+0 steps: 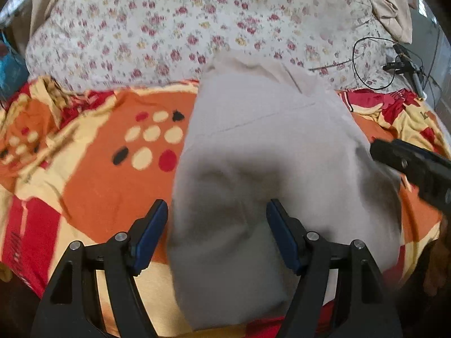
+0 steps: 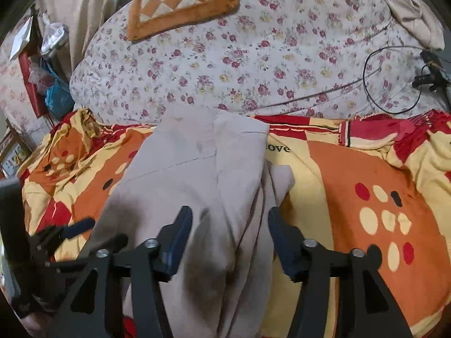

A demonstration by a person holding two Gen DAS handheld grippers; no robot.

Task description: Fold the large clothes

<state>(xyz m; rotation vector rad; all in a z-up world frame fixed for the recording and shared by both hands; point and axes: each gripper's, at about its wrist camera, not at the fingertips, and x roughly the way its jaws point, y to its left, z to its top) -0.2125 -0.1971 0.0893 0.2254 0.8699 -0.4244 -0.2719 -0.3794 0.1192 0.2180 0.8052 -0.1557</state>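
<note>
A pale grey-beige garment (image 1: 253, 155) lies folded into a long strip on the orange, red and yellow bedsheet (image 1: 98, 174). My left gripper (image 1: 218, 225) hovers open over its near end; the blue pads stand wide apart with cloth below and between them, not pinched. In the right wrist view the same garment (image 2: 191, 174) shows a folded-over flap and loose edges on its right side. My right gripper (image 2: 229, 239) is open above that right half, with no cloth pressed by its pads. Each gripper shows in the other's view: the right gripper (image 1: 408, 166) and the left gripper (image 2: 56, 236).
A floral quilt (image 2: 253, 56) is bunched behind the garment, with an orange checkered mat (image 2: 183, 2) on top. A black cable loop and a small device (image 2: 422, 79) lie at the far right. Bags and clutter (image 2: 50, 84) hang at the left, and a beige cloth (image 1: 394, 5) at the back right.
</note>
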